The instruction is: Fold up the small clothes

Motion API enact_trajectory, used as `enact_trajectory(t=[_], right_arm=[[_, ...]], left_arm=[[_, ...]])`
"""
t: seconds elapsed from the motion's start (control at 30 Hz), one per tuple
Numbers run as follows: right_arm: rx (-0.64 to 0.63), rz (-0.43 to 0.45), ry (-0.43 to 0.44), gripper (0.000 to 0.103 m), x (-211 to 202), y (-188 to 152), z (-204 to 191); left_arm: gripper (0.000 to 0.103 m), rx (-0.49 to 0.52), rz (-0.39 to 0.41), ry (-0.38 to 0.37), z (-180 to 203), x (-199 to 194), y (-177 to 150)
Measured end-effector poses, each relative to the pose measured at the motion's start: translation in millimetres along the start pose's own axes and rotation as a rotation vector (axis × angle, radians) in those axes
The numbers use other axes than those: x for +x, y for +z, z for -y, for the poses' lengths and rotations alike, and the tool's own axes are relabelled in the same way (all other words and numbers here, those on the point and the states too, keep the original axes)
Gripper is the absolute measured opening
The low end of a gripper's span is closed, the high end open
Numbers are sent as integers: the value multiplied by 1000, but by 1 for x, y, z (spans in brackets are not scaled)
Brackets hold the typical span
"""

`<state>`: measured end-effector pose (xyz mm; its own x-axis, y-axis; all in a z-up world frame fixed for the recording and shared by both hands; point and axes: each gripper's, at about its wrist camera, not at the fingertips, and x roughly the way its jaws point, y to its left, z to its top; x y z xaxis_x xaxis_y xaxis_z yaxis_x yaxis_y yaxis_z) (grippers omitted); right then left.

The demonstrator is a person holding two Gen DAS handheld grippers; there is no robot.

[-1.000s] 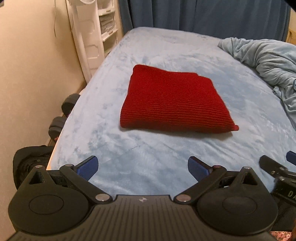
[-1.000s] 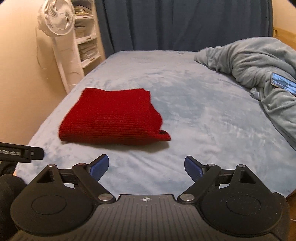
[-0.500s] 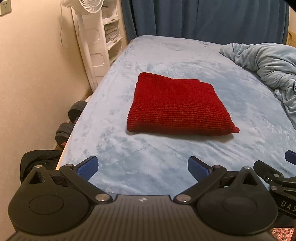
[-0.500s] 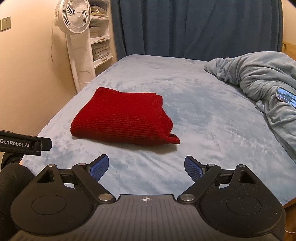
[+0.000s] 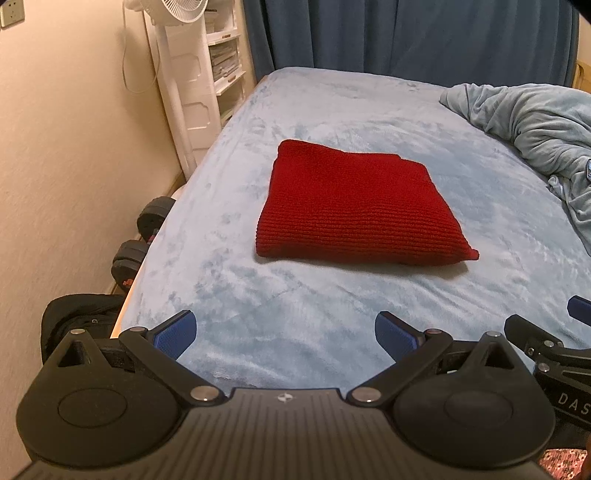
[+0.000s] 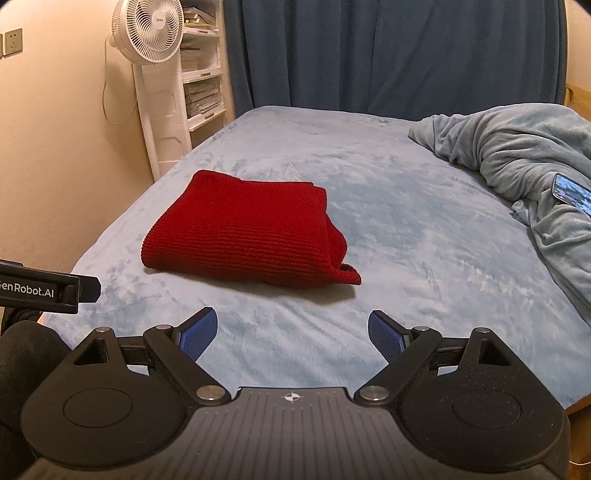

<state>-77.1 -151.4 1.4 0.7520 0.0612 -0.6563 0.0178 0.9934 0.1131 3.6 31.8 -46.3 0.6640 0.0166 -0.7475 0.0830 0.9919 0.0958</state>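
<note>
- A red knitted garment (image 5: 354, 210), ribbed and folded into a neat rectangle, lies flat on a bed (image 5: 288, 317) covered in pale blue plush fabric.
- From the left gripper's camera the garment sits at about 12 o'clock, well apart from the tool; from the right gripper's camera it sits at about 11 o'clock.
- One corner of the fold pokes out a little at the garment's near right edge.
- The left gripper (image 5: 284, 336) hovers over the near end of the bed, its jaws spread wide with nothing between the blue pads (image 5: 177, 334).
- The right gripper (image 6: 293, 334) hovers just beside it, jaws likewise spread wide and empty, blue pads (image 6: 386, 336) facing each other over bare bedding.
- Neither gripper touches the garment.
- A rumpled grey-blue blanket (image 6: 517, 158) is heaped at about 2 o'clock on the bed, well apart from the garment.
- A phone (image 6: 572, 194) with a lit screen rests on the blanket's folds at about 3 o'clock.
- A white standing fan (image 6: 147, 31) rises at about 10 o'clock beside the bed, against a cream wall.
- White shelves (image 6: 201, 88) stacked with papers stand just behind the fan.
- Dark blue curtains (image 6: 388, 55) hang across the far end at 12 o'clock.
- Black dumbbells (image 5: 142, 236) lie on the floor at about 9 o'clock, between the wall and the bed.
</note>
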Motion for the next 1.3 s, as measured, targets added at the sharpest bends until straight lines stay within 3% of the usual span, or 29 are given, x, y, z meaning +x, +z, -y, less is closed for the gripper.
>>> enact_trajectory(t=[1.3], right_arm=[[11,-19,9,90,4,-5,-5]], left_arm=[[103,15,-9,-4,0,2,-6]])
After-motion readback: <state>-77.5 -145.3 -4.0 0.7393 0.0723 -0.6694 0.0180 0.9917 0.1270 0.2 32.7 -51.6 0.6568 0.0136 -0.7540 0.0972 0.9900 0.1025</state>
